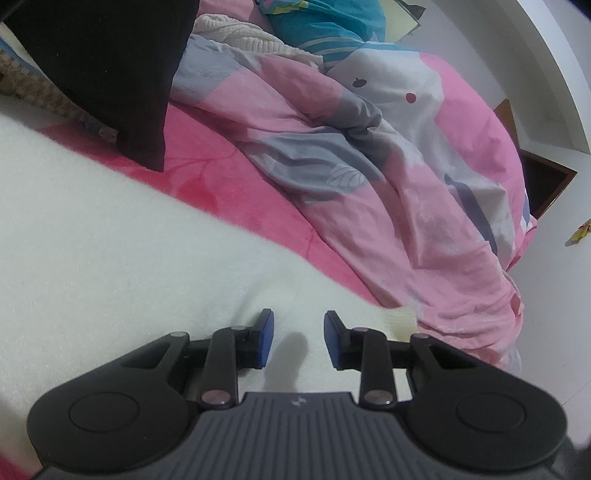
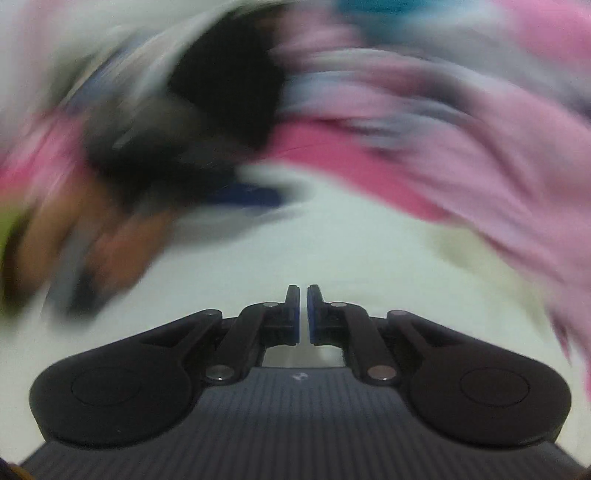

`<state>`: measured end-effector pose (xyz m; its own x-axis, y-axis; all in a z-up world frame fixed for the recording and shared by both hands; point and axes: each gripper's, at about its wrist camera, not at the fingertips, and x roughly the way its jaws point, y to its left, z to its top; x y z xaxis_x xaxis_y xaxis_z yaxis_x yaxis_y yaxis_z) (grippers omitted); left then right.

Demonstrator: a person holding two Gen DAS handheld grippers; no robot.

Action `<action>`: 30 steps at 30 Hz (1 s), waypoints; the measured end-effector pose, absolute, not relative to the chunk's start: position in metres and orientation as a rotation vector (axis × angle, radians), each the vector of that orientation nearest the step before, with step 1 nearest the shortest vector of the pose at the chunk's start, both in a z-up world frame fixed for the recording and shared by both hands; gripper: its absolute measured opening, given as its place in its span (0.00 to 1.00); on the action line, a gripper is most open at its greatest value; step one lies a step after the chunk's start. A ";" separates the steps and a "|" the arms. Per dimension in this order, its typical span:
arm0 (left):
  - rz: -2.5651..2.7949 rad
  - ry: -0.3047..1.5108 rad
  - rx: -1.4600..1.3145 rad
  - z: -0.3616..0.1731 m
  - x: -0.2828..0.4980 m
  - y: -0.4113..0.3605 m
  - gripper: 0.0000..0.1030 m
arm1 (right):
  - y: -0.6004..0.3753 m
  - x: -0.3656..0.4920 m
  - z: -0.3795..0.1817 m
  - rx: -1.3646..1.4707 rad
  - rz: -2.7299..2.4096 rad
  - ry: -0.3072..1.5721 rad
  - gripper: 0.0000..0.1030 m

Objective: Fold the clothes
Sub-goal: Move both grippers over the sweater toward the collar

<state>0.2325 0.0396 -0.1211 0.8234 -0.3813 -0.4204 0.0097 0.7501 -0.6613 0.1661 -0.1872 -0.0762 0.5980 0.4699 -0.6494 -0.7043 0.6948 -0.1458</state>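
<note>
A white fleecy garment (image 1: 110, 258) lies spread across the pink bed sheet (image 1: 229, 177), filling the left and lower part of the left wrist view. My left gripper (image 1: 298, 339) is open and empty, low over the garment near its right edge. In the right wrist view, which is heavily motion-blurred, my right gripper (image 2: 303, 314) has its blue pads nearly together with only a thin gap and nothing visible between them, above the white garment (image 2: 332, 266). The blurred left gripper (image 2: 207, 184) and a hand show at the left.
A black cloth (image 1: 110, 74) hangs at the top left. A crumpled pink and grey duvet (image 1: 388, 184) fills the right side of the bed, with a white knit (image 1: 251, 33) and a teal cloth (image 1: 314, 26) behind it. A brown wooden piece (image 1: 543, 184) stands by the white wall.
</note>
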 end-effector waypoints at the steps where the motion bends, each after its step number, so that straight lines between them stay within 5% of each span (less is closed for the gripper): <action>1: -0.227 0.573 -0.698 -0.121 0.232 0.040 0.30 | -0.176 0.157 -0.083 -0.495 0.755 0.621 0.02; 8: -0.230 0.573 -0.706 -0.122 0.233 0.041 0.30 | -0.261 0.234 -0.075 -0.223 0.311 0.614 0.05; 15: -0.229 0.572 -0.709 -0.122 0.232 0.041 0.30 | -0.212 0.215 -0.092 -0.300 0.726 0.676 0.03; 19: -0.233 0.570 -0.719 -0.122 0.232 0.042 0.30 | -0.265 0.281 -0.094 -0.002 0.491 0.644 0.00; 20: -0.233 0.570 -0.721 -0.122 0.232 0.042 0.30 | -0.284 0.290 -0.090 0.063 0.375 0.621 0.06; 30: -0.238 0.566 -0.741 -0.124 0.232 0.045 0.31 | -0.383 0.249 -0.087 0.234 0.384 0.750 0.03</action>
